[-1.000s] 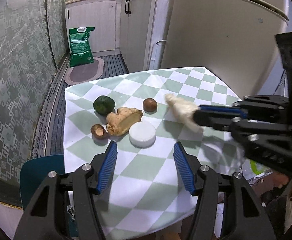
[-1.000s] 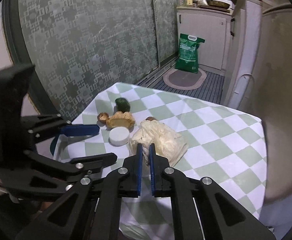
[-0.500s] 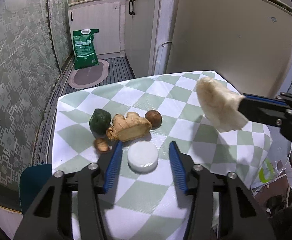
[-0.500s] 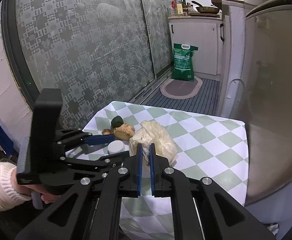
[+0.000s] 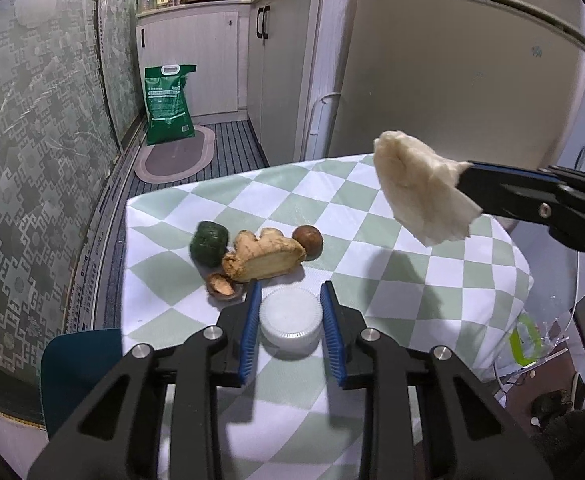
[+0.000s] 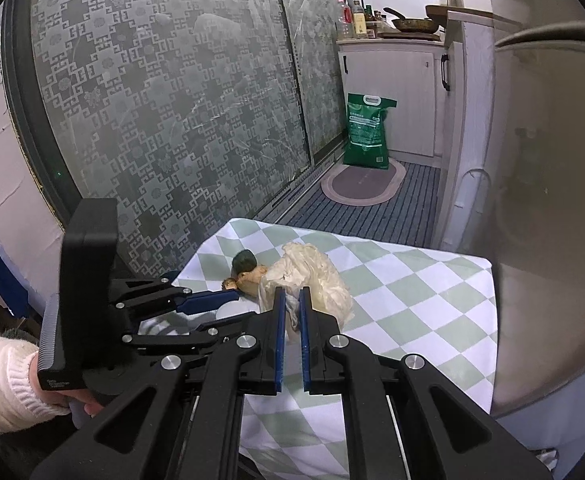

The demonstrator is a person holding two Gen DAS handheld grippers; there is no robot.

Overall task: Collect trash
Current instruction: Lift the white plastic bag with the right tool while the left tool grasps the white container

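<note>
My right gripper (image 6: 290, 304) is shut on a crumpled cream plastic bag (image 6: 312, 276) and holds it in the air above the checkered table; the bag also shows in the left wrist view (image 5: 420, 188). My left gripper (image 5: 290, 304) has its blue pads on both sides of a white round lid (image 5: 290, 318) on the table and seems closed on it. Just beyond lie a ginger piece (image 5: 264, 254), a dark green lump (image 5: 209, 243), a brown round nut (image 5: 307, 240) and a brown shell piece (image 5: 222, 283).
The table (image 5: 392, 280) has a green-and-white checkered cloth. A plastic bag with a green band (image 5: 528, 340) hangs low at the table's right side. A fridge (image 5: 452, 80) stands behind, a green sack (image 5: 168, 100) on the floor, a blue chair (image 5: 80, 364) at the left.
My left gripper moved forward and closed its pads around the white lid. My right gripper lifted the cream bag off the table, up and to the right.
</note>
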